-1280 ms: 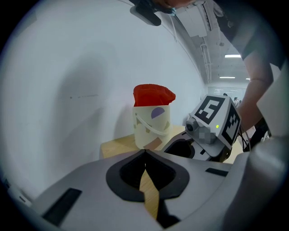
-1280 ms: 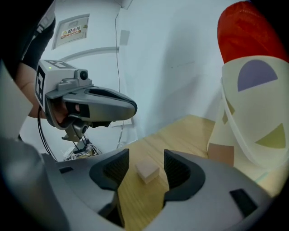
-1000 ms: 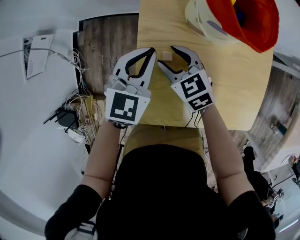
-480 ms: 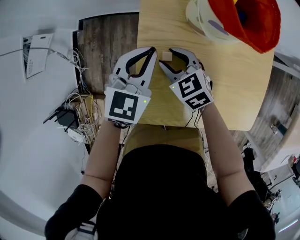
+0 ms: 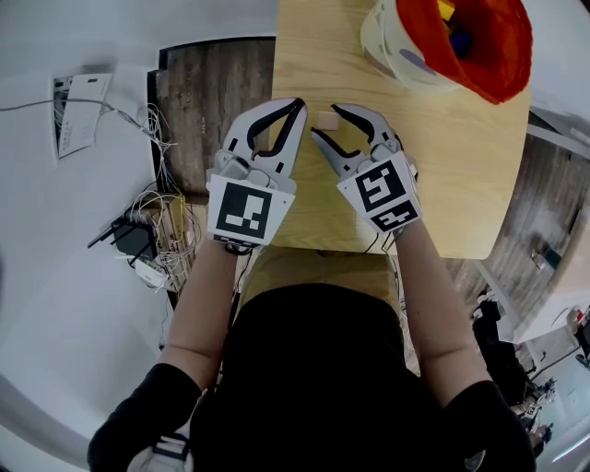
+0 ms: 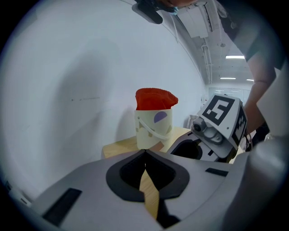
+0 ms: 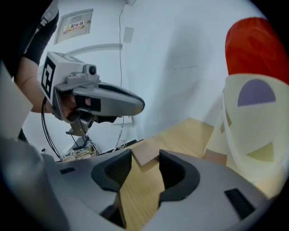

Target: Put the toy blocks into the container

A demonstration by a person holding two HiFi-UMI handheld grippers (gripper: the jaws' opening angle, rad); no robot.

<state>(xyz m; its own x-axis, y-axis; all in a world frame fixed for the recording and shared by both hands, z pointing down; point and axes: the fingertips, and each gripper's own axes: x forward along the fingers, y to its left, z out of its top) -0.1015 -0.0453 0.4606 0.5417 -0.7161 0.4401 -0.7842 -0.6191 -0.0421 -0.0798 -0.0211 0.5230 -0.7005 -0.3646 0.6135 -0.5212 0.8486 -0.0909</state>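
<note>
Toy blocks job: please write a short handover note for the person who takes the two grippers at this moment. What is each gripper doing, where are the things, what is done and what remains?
Left gripper: shut, empty, held beside the right one.
Right gripper: its jaws have just been closing around the wooden block, and the pads appear to press on its sides.
Things: the bucket with the red liner stands at the far right of the table.
Done: a yellow block and a blue block lie inside the bucket.
Left: carry the wooden block to the bucket and release it there.
</note>
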